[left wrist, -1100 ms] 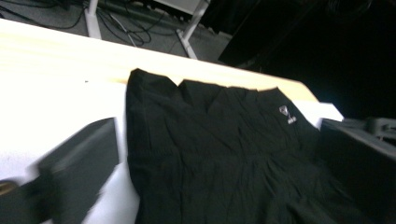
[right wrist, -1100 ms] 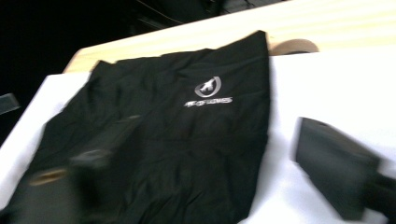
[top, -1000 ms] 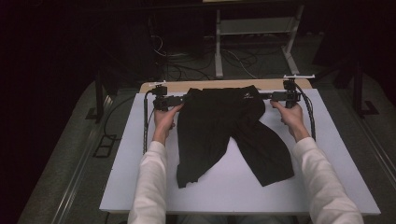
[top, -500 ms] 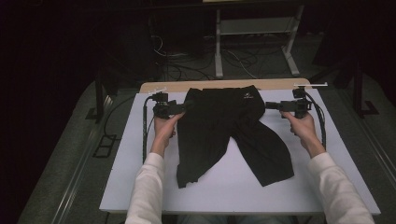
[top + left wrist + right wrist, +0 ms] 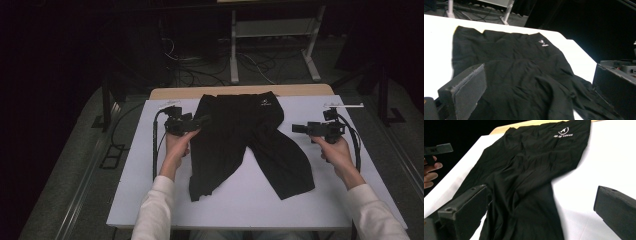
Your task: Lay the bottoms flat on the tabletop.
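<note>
A pair of black shorts point(image 5: 245, 142) lies spread flat on a white table point(image 5: 345, 200), waistband toward the far edge and 2 legs fanning out toward the person. A small white logo point(image 5: 263, 104) sits near the waistband.

The left gripper point(image 5: 200, 121) is held at the shorts' left edge, just below the waistband, pointing right across the cloth. In the left gripper view its 2 jaws stand wide apart with the shorts point(image 5: 524, 80) lying between and beyond them, and nothing is clamped.

The right gripper point(image 5: 297, 128) is over bare table to the right of the shorts, clear of the cloth, pointing left toward it. In the right gripper view its 2 jaws are also spread wide and hold nothing; the shorts point(image 5: 529, 177) and logo point(image 5: 563, 132) lie ahead on the table, and the left hand point(image 5: 430, 173) is at the far left edge
</note>
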